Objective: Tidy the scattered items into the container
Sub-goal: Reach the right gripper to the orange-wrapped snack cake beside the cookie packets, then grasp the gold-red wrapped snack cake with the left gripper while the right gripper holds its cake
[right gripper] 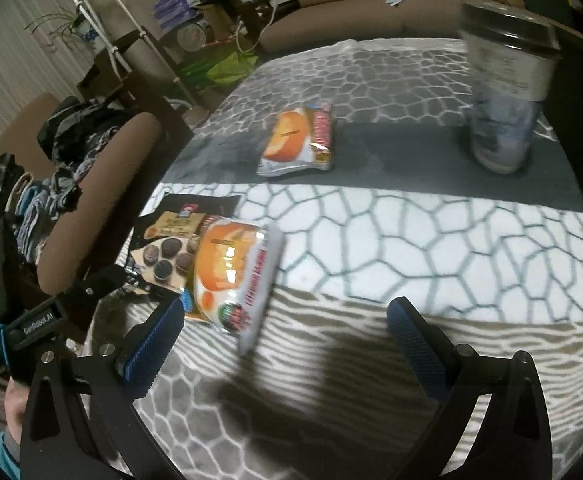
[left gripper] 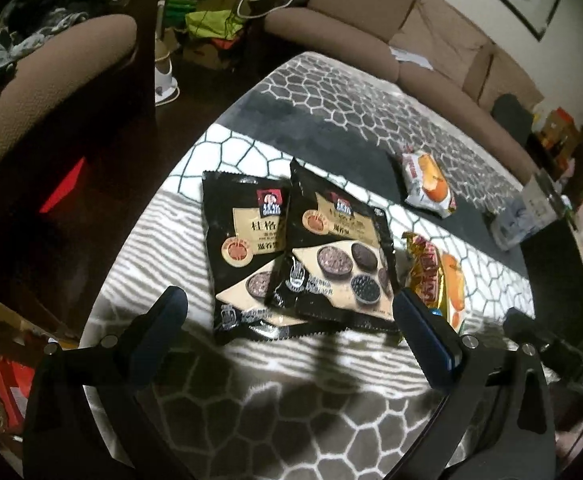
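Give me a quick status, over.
Left gripper open, empty, facing two overlapping black packets. Right gripper open, empty, near orange snack pack. Second orange pack and container further back. Nothing blocking.

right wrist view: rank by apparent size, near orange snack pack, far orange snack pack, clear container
1. Near orange snack pack, though it lies closest to the camera, which inflates it.
2. Clear container, close behind, blurred and farther off.
3. Far orange snack pack, smallest; likely the same size as the near one.
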Action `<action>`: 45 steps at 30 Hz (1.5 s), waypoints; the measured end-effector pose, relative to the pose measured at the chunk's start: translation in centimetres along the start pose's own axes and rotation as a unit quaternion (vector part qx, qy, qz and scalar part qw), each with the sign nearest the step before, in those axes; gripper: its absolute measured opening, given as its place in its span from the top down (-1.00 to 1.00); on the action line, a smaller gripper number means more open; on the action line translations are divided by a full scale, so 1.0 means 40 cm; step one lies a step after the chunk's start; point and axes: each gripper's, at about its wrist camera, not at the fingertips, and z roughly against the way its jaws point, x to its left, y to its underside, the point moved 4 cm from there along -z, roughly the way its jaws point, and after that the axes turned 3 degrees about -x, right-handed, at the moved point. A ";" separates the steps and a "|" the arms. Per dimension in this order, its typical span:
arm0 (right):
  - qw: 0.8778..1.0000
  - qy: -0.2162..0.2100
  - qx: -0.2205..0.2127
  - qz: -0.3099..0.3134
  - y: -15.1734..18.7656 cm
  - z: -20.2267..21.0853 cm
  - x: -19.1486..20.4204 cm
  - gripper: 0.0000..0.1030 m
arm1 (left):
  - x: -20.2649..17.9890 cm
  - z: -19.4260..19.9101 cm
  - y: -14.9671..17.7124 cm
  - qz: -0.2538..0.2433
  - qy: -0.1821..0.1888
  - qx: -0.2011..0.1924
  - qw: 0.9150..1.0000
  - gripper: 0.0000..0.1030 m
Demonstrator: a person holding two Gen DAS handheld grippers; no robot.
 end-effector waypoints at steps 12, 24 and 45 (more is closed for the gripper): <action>0.999 0.031 0.006 0.002 0.016 -0.127 0.083 -1.00 | 0.011 0.013 -0.031 0.016 0.012 -0.010 1.000 -1.00; 0.997 0.053 0.012 0.051 0.014 -0.142 0.085 -0.11 | 0.010 0.004 -0.027 0.024 0.016 -0.002 1.000 -1.00; 0.994 0.095 -0.016 0.052 -0.005 0.018 -0.085 -0.03 | -0.141 -0.041 -0.066 -0.006 0.021 0.008 1.000 -1.00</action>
